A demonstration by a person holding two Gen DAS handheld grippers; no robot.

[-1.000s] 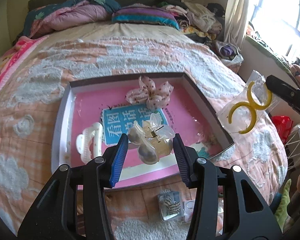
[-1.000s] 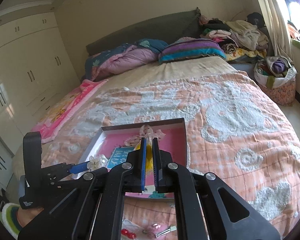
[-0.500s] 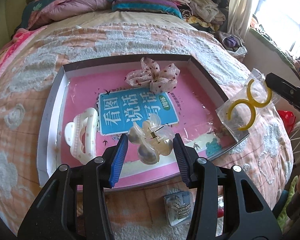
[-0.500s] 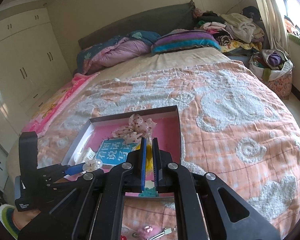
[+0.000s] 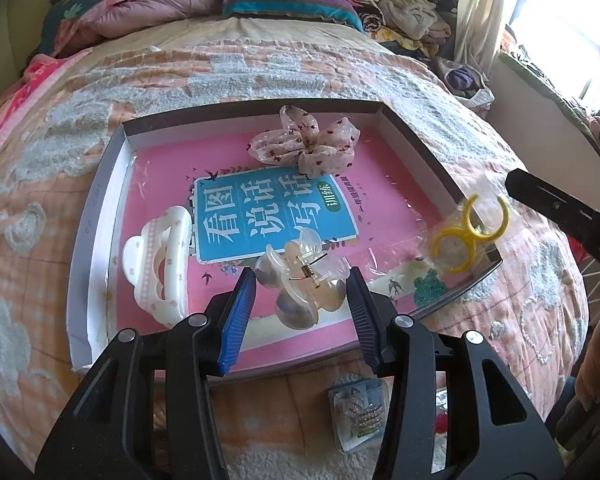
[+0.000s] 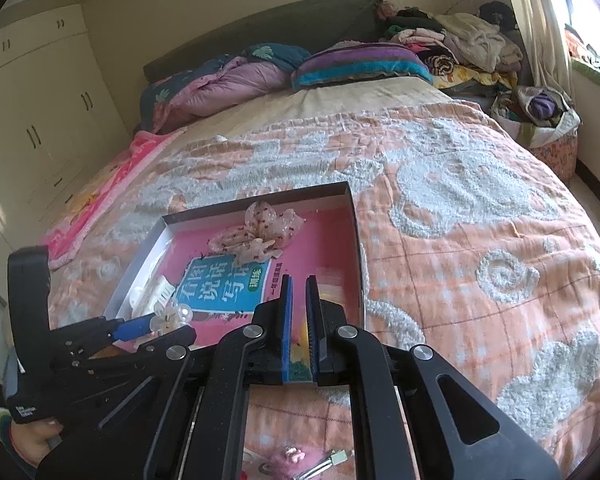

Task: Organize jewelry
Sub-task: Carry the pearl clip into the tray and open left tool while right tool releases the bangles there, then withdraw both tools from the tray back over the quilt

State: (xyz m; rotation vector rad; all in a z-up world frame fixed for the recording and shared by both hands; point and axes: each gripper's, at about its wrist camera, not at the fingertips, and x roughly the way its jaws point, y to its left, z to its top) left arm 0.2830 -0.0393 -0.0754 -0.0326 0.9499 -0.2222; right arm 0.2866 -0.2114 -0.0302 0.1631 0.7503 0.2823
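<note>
While the left gripper (image 5: 302,300) clenches the clear claw clip (image 5: 302,280) between its blue pads, the shallow box (image 5: 96,216) has drawn closer beneath it than a moment ago, so a set-down seems near; below the fingers, outside the box, a small packet (image 5: 358,412) lies on the bed; just left of the gripper a white claw clip (image 5: 160,264) already rests inside, and ahead of it the dotted fabric bow (image 5: 304,146). To the right, the right gripper (image 6: 298,320) is pinched on a clear bag of yellow hoops (image 5: 466,232), now lowered to the box's right rim, though whether it touches the rim is hard to tell; both pieces look about to join the rest.
</note>
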